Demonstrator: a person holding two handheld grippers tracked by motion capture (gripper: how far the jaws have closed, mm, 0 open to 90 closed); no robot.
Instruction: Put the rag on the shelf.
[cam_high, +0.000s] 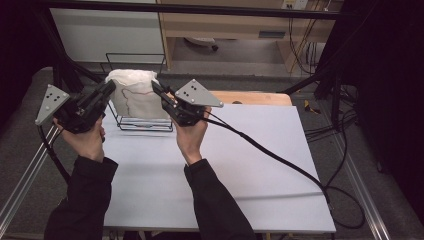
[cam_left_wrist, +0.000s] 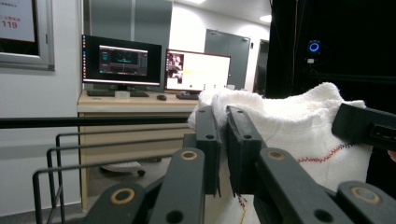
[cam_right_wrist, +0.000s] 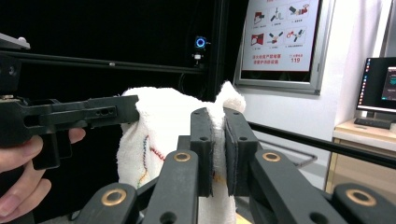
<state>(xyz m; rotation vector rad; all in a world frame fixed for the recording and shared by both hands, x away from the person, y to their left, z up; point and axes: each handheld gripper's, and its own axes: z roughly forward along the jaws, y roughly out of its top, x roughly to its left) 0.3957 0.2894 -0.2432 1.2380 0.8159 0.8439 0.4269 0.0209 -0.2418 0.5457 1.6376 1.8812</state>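
A white towel (cam_high: 132, 95) with red and multicoloured stitching hangs between my two grippers above a black wire basket (cam_high: 145, 125) at the back left of the table. My left gripper (cam_high: 111, 87) is shut on the towel's left top edge. In the left gripper view its jaws (cam_left_wrist: 223, 112) pinch the cloth (cam_left_wrist: 299, 121). My right gripper (cam_high: 155, 86) is shut on the right top edge. The right gripper view has terry cloth (cam_right_wrist: 159, 121) squeezed between its jaws (cam_right_wrist: 218, 114), with the left gripper (cam_right_wrist: 93, 114) reaching in from the left.
The white table top (cam_high: 240, 165) stretches in front and to the right. A wooden board (cam_high: 250, 97) lies at its far edge. A black cable (cam_high: 280, 160) trails from the right gripper across the table. A desk with monitors (cam_left_wrist: 123, 63) stands beyond the frame.
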